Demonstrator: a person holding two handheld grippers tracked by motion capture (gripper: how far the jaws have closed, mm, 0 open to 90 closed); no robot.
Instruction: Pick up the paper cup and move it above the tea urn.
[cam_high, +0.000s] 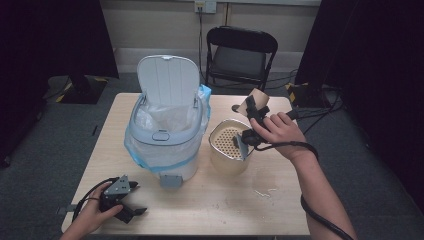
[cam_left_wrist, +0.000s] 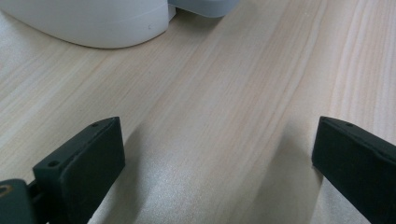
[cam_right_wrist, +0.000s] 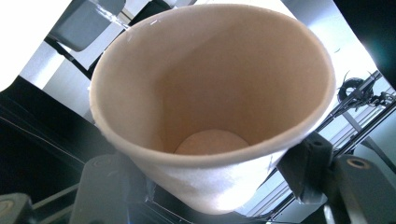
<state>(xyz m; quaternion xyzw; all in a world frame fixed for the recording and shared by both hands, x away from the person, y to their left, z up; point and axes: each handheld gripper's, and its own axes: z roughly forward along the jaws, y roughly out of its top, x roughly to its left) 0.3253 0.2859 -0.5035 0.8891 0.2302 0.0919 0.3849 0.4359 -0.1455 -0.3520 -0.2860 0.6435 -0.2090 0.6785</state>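
Paper cup (cam_right_wrist: 212, 107) clamped in right tool (cam_high: 254, 118); strainer bowl (cam_high: 227, 145) below, bin (cam_high: 167, 132) beside.

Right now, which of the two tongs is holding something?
The right tongs, raised behind the beige strainer bowl, clamp a brown paper cup. The left tongs rest open on the table.

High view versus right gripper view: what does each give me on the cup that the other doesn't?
High view alone: the right gripper lifted above the strainer bowl, beside the open bin, with the left gripper resting open on the table. Right gripper view alone: the cup's inside, empty down to its base, and the jaws pressed on its sides. Both: the cup held in the right gripper.
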